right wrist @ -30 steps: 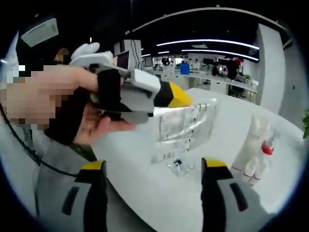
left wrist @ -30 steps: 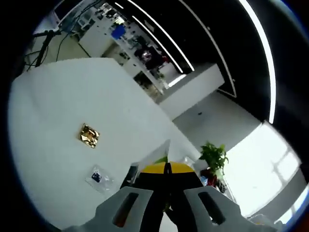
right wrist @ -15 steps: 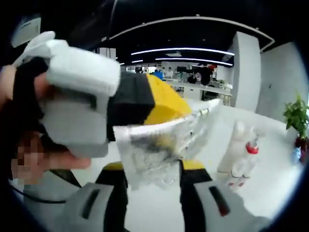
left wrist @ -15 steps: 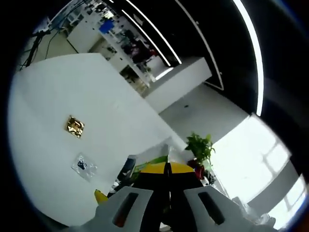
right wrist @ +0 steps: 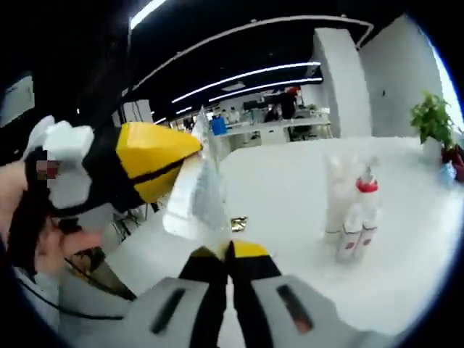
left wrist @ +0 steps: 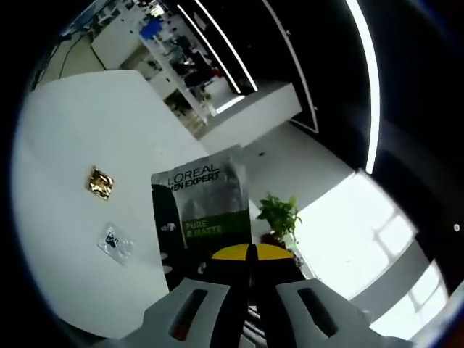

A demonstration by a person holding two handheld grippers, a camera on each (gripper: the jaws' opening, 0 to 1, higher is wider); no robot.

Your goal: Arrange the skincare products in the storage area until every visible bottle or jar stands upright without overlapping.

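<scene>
Left gripper (left wrist: 250,254) and right gripper (right wrist: 228,250) both clamped on clear packet (left wrist: 203,210), held above white table (left wrist: 72,145). Bottles (right wrist: 351,210) upright on table.

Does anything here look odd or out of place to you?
Yes: a skincare packet is pinched in the air between both grippers rather than standing, and two small sachets, gold and clear, lie loose on the white table.

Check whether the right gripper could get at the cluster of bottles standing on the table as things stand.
Probably not yet. The right gripper is shut on the clear packet that the left gripper also pinches. The bottles stand apart across bare white table, so the path looks free once it lets go.
</scene>
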